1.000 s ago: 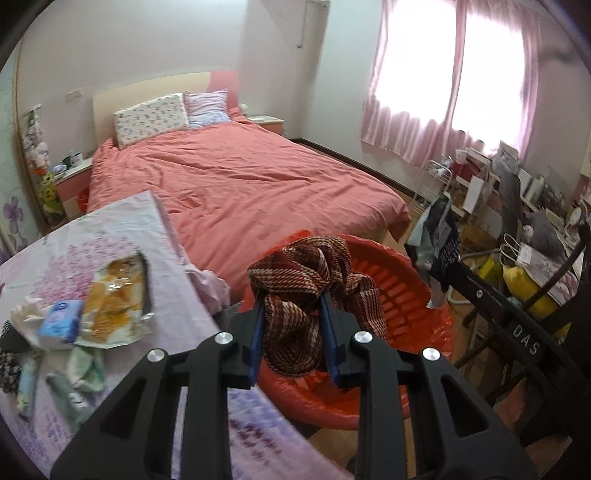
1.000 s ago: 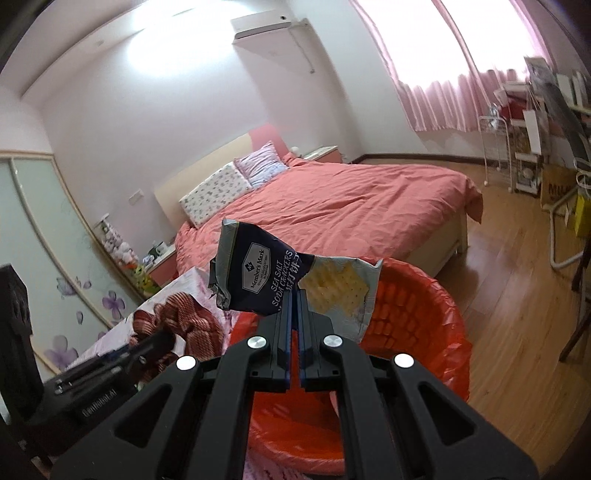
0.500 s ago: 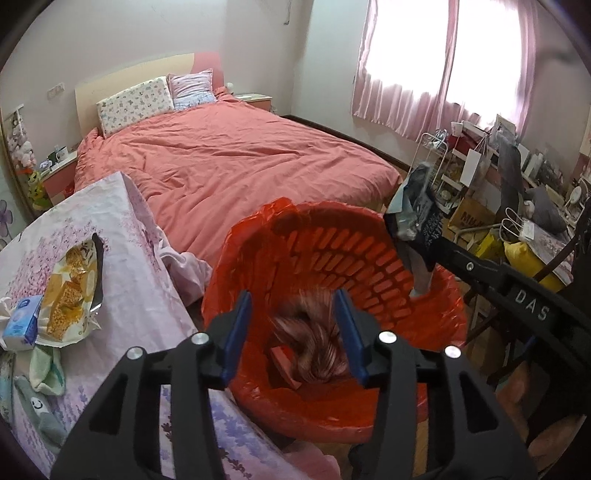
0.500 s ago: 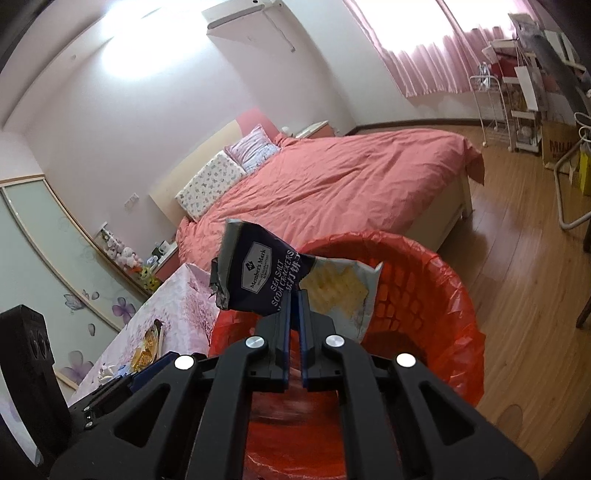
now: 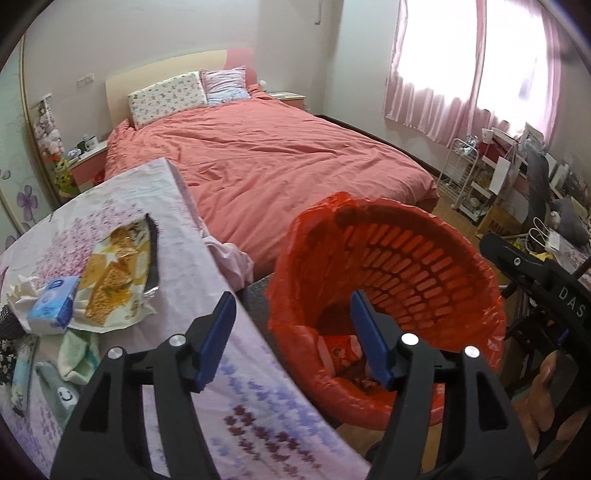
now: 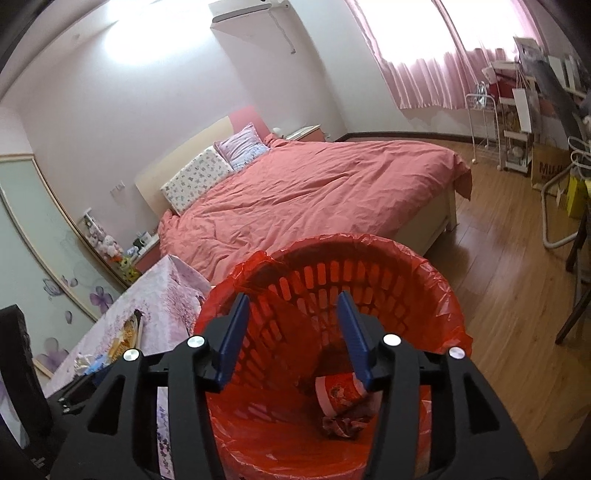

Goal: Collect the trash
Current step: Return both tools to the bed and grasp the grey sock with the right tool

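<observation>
My left gripper (image 5: 291, 338) and right gripper (image 6: 293, 332) both hang over the red bin (image 6: 424, 273), jaws opening with nothing between them; I see a red cup (image 6: 341, 393) lying inside. A snack wrapper (image 5: 118, 273) lies on the table (image 5: 207, 273) beside the bin.

Pretty clearly someone's bedroom at home: big bed (image 6: 314, 184) with a salmon-pink duvet, two pillows (image 5: 168, 96) against the headboard, pink curtains (image 5: 436, 74) over the window, an air conditioner (image 6: 245, 9) up on the wall (plus wood flooring and cluttered shelves (image 6: 517, 110)).
</observation>
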{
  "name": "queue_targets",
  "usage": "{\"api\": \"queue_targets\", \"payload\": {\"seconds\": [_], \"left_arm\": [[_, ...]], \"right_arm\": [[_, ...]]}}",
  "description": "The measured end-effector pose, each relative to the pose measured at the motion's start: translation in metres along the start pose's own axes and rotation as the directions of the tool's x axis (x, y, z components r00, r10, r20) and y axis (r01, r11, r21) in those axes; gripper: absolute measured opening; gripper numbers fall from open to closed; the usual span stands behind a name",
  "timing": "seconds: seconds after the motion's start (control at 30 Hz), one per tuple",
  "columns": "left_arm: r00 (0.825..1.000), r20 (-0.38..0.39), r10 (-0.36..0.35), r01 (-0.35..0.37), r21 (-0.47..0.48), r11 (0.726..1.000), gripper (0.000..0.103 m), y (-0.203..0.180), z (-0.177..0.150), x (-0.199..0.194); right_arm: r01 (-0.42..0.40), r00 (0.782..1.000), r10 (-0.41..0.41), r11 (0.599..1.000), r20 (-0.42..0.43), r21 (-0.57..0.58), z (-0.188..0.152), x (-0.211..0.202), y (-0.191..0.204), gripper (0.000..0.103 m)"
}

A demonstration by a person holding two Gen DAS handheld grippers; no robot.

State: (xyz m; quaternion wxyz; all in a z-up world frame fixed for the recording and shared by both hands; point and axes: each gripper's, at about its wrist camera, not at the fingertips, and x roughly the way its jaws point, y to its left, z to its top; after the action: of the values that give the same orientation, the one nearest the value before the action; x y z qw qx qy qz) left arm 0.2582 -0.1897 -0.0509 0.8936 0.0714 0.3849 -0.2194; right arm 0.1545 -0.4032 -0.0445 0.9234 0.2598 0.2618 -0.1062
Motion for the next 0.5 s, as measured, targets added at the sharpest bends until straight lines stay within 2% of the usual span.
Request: {"api": "queue_targets", "payload": {"seconds": [0.23, 0.5], "left_arm": [[0.999, 0.019, 0.038, -0.037, -0.043, 0.998, 0.066, 0.036, -0.009, -0.023], [0.987, 0.03, 0.158, -0.152, -0.138, 0.979, 0.068, 0.115, -0.029, -0.063]], "right_arm": [[0.021, 1.0, -0.022, 0.997, -0.005, -0.08, -0.003, -0.003, 0.026, 0.05], [-0.045, 0.998, 0.034, 0.977, -0.053, -0.209, -0.025, -0.003, 0.096, 0.05]]}}
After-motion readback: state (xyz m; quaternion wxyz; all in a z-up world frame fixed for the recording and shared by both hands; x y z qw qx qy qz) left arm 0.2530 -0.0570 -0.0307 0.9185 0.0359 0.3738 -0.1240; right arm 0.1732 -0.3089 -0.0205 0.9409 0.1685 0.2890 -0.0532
